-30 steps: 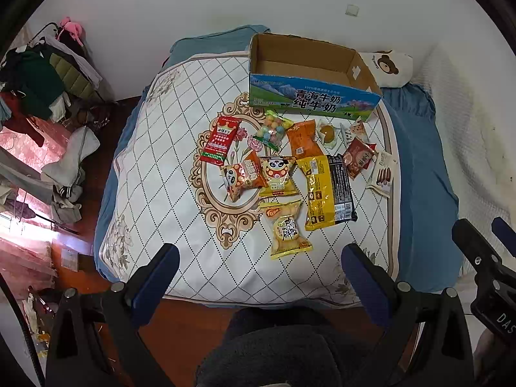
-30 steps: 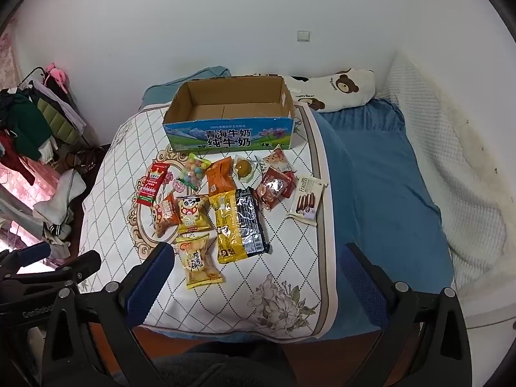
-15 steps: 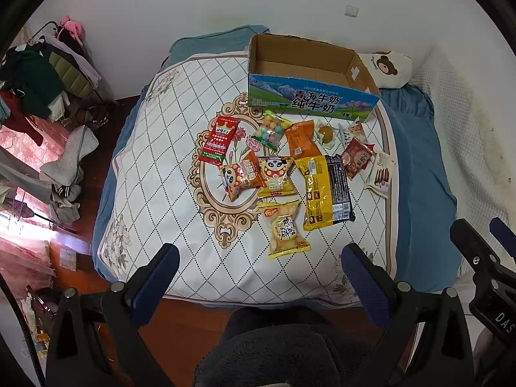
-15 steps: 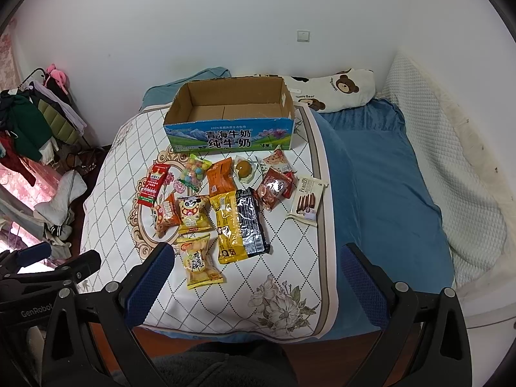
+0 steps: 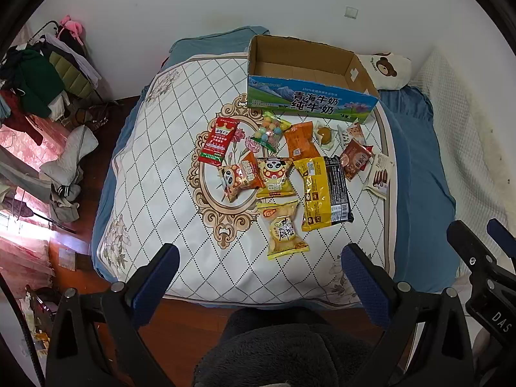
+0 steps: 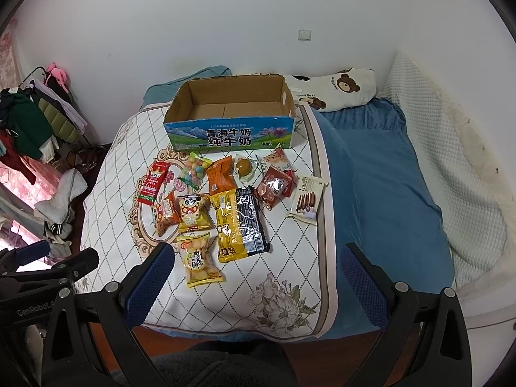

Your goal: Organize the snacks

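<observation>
Several snack packets lie on a white quilted mat (image 5: 154, 167) on the bed, in front of an open, empty milk carton box (image 5: 309, 103) that also shows in the right wrist view (image 6: 230, 137). Nearest me is a yellow cracker bag (image 5: 283, 230) (image 6: 198, 259). Beside it lie a long yellow pack (image 5: 314, 192) and a black pack (image 5: 337, 190). A red packet (image 5: 217, 142) lies at the left, a white biscuit pack (image 6: 306, 198) at the right. My left gripper (image 5: 258, 277) and right gripper (image 6: 254, 277) are open and empty, held above the bed's near edge.
A bear-print pillow (image 6: 338, 88) and blue sheet (image 6: 380, 177) lie to the right. Clothes on a rack (image 5: 38, 84) and a pile on the wooden floor (image 5: 64, 174) are at the left. A white wall stands behind the box.
Both grippers have drifted very slightly; the view has shifted a little. Nothing on the bed has moved.
</observation>
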Tool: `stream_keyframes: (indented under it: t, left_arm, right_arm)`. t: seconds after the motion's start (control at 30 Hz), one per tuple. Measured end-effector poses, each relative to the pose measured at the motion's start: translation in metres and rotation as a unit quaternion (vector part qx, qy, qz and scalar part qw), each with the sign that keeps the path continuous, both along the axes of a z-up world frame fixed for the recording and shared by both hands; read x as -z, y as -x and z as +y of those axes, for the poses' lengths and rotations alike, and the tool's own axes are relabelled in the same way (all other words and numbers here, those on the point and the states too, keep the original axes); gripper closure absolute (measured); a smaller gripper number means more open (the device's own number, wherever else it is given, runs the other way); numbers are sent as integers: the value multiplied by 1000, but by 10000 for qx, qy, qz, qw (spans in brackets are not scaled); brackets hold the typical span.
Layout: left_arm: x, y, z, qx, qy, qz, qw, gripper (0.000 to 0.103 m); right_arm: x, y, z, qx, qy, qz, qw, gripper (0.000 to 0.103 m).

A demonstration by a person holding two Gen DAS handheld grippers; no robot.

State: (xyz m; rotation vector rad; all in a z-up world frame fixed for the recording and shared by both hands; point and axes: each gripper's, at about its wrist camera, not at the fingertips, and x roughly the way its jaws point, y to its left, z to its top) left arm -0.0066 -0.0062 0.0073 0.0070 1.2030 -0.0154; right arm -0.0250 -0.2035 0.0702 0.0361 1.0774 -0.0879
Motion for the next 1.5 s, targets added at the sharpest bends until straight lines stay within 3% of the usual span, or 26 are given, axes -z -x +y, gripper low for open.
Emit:
stream_keyframes:
  t: [1.17, 1.5]
  left_arm:
    - [-9, -5, -6, 62, 33, -64, 10000, 0]
    - [5, -16, -2, -84, -53, -64, 9999, 0]
  right_arm:
    - [-3, -3, -4, 49, -7, 22, 10000, 0]
    - [2, -9, -10, 106, -95, 79, 9999, 0]
